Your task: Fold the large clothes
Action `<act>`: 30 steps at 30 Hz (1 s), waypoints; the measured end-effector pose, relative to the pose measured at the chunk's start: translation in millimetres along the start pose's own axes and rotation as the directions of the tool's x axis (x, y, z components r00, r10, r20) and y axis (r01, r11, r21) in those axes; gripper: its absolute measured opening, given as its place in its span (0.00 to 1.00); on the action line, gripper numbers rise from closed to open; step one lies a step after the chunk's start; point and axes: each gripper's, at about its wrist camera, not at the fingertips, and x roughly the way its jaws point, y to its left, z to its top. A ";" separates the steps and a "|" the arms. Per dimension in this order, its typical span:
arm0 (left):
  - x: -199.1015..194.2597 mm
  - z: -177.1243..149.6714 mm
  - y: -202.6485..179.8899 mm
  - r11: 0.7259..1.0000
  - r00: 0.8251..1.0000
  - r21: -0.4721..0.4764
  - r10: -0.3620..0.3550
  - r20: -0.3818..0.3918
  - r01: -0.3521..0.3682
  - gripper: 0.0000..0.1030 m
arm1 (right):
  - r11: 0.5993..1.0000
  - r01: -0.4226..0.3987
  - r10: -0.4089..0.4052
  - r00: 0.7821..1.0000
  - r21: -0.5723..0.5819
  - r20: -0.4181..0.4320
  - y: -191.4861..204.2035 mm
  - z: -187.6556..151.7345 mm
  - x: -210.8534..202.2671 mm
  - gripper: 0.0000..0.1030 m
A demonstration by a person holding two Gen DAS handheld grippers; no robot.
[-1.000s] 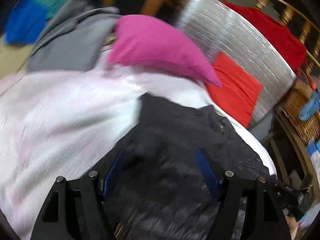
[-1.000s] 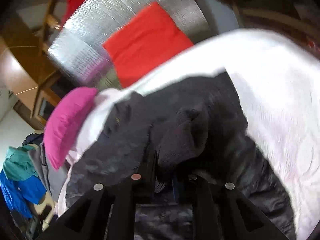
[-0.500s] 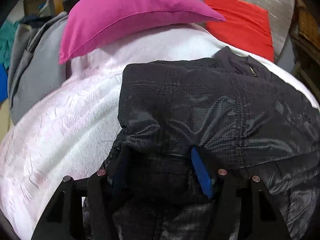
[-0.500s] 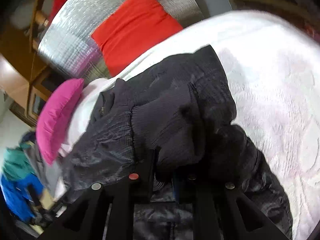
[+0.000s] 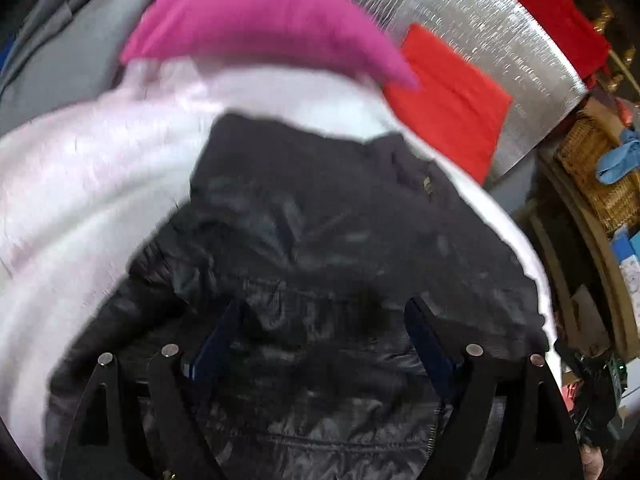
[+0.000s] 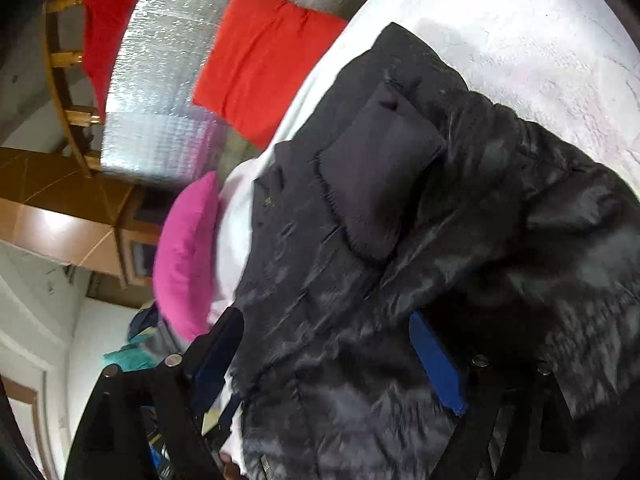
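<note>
A black puffy jacket (image 5: 320, 220) lies crumpled on the pale pink-white blanket (image 5: 80, 184) of a bed. My left gripper (image 5: 320, 320) hovers low over its near part. Its jaws are opening, with jacket fabric below and between the blue pads, which do not press on it. In the right wrist view the jacket (image 6: 500, 208) has its ribbed sleeve cuff (image 6: 376, 168) folded onto the body. My right gripper (image 6: 326, 360) is also opening wide, with jacket fabric lying loose between its fingers.
A magenta pillow (image 5: 260, 20) and a red cushion (image 5: 448, 108) sit at the head of the bed against a silver foil board (image 5: 480, 20). Grey clothing (image 5: 60, 60) lies at far left. A wicker basket (image 5: 600, 168) and clutter stand off the bed's right edge.
My right gripper was shut on the sleeve cuff and has now let it go; the cuff lies on the jacket. The left jaws narrowed, then spread wider, lower over the jacket.
</note>
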 end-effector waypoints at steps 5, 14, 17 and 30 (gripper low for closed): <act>19.2 0.8 3.1 0.999 0.999 -0.047 0.018 -0.037 -0.020 0.79 | 0.998 0.028 -0.031 0.998 0.051 0.060 -3.5 10.2 14.6 0.67; 36.4 -1.9 -15.5 0.994 0.995 0.075 0.078 -0.059 -0.074 0.59 | 0.939 0.279 -0.268 0.960 -0.202 0.081 19.6 5.0 27.2 0.20; 25.3 7.1 -15.6 0.994 0.996 0.089 0.073 -0.059 -0.068 0.60 | 0.977 0.168 -0.163 0.986 -0.130 0.046 -1.6 8.4 24.1 0.35; -29.5 29.9 -36.9 0.961 0.976 0.232 0.104 0.193 -0.148 0.69 | 0.931 0.053 -0.030 0.997 -0.361 0.070 68.2 -19.7 -40.0 0.78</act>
